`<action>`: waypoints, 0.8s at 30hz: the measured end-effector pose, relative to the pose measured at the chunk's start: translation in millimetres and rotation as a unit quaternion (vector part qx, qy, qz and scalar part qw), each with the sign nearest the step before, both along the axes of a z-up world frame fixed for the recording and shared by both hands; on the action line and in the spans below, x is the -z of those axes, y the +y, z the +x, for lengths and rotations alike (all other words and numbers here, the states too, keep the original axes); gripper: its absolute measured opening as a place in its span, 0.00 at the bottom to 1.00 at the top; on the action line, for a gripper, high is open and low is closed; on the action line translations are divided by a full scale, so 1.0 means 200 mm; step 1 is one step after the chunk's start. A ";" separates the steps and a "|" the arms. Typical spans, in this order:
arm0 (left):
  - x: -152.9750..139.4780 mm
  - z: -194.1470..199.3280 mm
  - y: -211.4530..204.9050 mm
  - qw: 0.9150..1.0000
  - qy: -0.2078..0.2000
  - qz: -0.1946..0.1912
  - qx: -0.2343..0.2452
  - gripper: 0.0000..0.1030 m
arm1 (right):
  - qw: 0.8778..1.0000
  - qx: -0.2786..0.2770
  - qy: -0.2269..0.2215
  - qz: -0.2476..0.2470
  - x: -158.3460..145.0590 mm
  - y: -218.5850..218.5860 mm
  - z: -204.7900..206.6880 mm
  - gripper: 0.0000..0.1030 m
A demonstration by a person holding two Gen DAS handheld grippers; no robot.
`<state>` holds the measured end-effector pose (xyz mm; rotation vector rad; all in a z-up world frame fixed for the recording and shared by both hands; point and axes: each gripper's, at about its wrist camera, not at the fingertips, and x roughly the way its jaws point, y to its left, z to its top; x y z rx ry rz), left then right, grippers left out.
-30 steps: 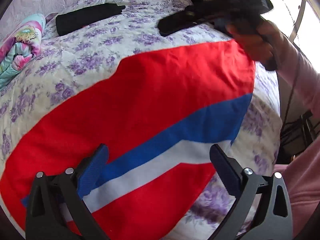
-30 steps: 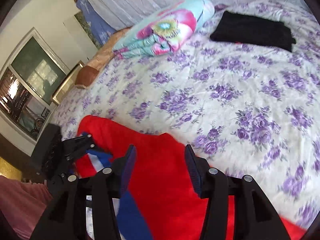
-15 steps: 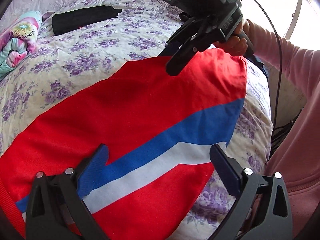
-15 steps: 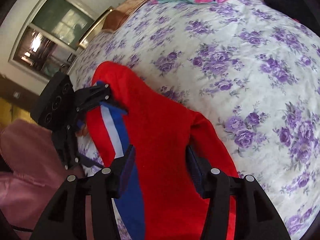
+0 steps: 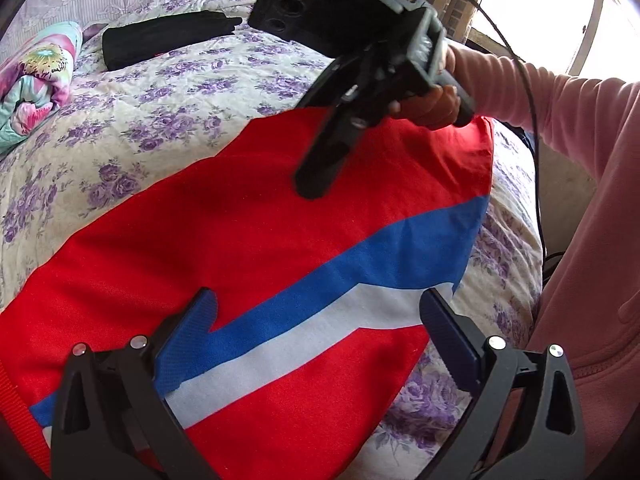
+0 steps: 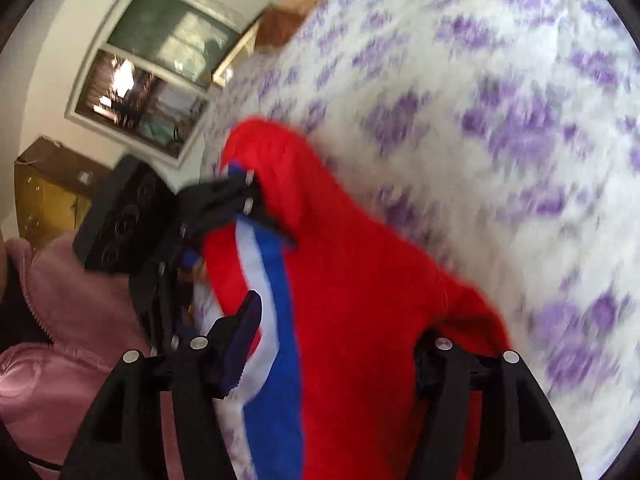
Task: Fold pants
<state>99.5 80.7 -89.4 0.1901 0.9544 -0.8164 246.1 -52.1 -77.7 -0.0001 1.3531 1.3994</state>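
One pair of red fabric pants with a blue and a white stripe lies along the near edge of the purple-flowered quilted bed. Two grippers: the left gripper gapes above the stripes. The right gripper has just been widening, with red cloth between its jaws. Only the left view shows one folded black garment; only the right shows a window.

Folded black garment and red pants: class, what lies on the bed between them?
Only bare floral bedspread separates the black garment from the red pants, seen in the left wrist view.
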 end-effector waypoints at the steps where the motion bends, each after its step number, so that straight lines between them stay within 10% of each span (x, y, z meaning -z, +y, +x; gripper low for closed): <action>1: 0.00 0.00 0.00 1.000 0.000 0.001 0.000 0.96 | 1.000 0.016 -0.008 0.011 -0.01 -0.01 0.03 0.60; 10: 0.02 0.01 -0.01 1.000 -0.005 0.009 0.001 0.96 | 0.992 0.113 0.036 0.042 0.09 -0.22 0.19 0.21; 18: 0.01 0.00 -0.02 1.000 -0.008 0.017 -0.004 0.96 | 0.960 0.256 -0.105 -0.045 -0.12 -0.47 0.14 0.50; 24: -0.04 -0.01 0.06 1.000 0.002 -0.027 -0.012 0.96 | 0.947 0.277 -0.157 0.031 -0.21 -0.43 -0.29 0.49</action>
